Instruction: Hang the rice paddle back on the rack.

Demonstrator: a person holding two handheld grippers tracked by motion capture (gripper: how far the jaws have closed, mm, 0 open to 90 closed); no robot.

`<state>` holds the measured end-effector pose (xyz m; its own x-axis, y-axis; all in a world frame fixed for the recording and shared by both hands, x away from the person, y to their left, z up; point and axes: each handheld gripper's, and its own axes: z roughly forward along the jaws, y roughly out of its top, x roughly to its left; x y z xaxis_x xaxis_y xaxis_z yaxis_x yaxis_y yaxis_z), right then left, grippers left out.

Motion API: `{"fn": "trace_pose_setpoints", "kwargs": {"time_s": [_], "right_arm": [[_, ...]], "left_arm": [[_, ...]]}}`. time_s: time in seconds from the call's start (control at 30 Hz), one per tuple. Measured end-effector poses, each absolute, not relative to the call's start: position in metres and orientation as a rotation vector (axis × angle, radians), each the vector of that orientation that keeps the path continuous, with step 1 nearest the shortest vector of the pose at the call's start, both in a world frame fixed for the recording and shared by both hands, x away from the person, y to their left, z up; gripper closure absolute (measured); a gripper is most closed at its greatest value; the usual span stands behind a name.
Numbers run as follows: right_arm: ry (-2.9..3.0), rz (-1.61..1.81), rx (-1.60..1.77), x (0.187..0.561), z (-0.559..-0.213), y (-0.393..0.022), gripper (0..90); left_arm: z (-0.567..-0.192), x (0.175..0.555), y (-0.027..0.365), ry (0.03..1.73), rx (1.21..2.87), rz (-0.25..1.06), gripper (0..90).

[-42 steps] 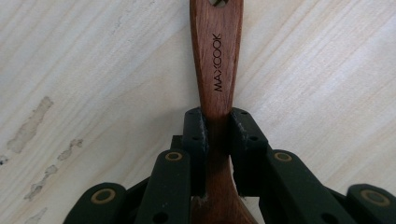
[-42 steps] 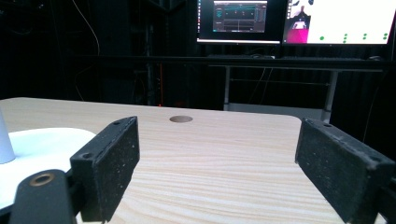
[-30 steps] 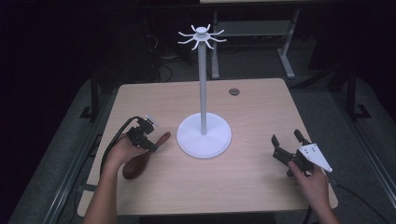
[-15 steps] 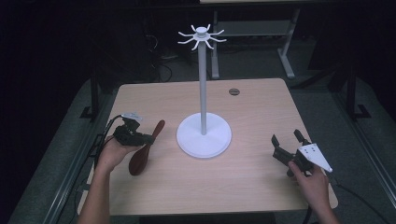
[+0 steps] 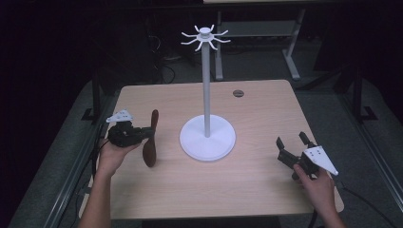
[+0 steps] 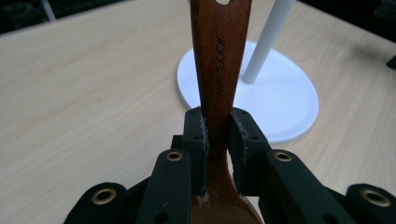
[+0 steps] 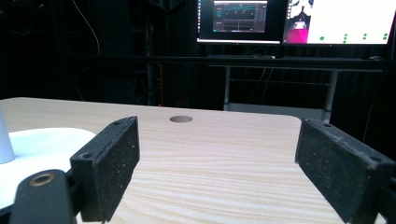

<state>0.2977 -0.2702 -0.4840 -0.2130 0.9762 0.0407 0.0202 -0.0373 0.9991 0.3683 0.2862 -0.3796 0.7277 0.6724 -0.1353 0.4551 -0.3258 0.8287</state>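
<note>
A dark wooden spoon stands nearly upright over the table's left side, bowl end down and handle up. My left gripper is shut on it from the left. In the left gripper view the jaws clamp the spoon just above its bowl, and my left gripper points toward the white stand. The white hook stand rises from its round base at the table's middle. My right gripper hovers open near the right front edge, with nothing between the jaws of the right gripper.
The wooden table has a round cable hole at the back right. The stand's base lies left of my right gripper. Monitors and a metal frame stand behind the table.
My left gripper has drawn back to the left and turned, swinging the spoon from a low slant to nearly upright. The right gripper has stayed put.
</note>
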Motion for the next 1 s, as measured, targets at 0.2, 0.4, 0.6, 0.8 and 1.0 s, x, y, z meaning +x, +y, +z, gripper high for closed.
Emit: {"fn": "trace_pose_setpoints", "kwargs": {"time_s": [0.2, 0.4, 0.6, 0.8, 1.0], "right_arm": [[1.36, 1.389, 1.141, 0.298, -0.484, -0.27, 13.0], [1.36, 1.389, 1.142, 0.298, -0.484, -0.27, 13.1], [1.36, 1.389, 1.141, 0.298, -0.484, -0.27, 13.0], [1.36, 1.39, 1.142, 0.298, -0.484, -0.271, 13.0], [1.36, 1.389, 1.142, 0.298, -0.484, -0.27, 13.0]], "left_arm": [[-0.374, 0.364, 0.286, 0.82, 1.911, 0.351, 77.5], [-0.368, 0.36, 0.285, 0.8, 1.864, 0.375, 77.5], [-0.358, 0.358, 0.284, 0.791, 1.82, 0.377, 77.5], [-0.34, 0.355, 0.278, 0.753, 1.793, 0.376, 77.5], [-0.321, 0.355, 0.273, 0.715, 1.771, 0.377, 77.5]]}}
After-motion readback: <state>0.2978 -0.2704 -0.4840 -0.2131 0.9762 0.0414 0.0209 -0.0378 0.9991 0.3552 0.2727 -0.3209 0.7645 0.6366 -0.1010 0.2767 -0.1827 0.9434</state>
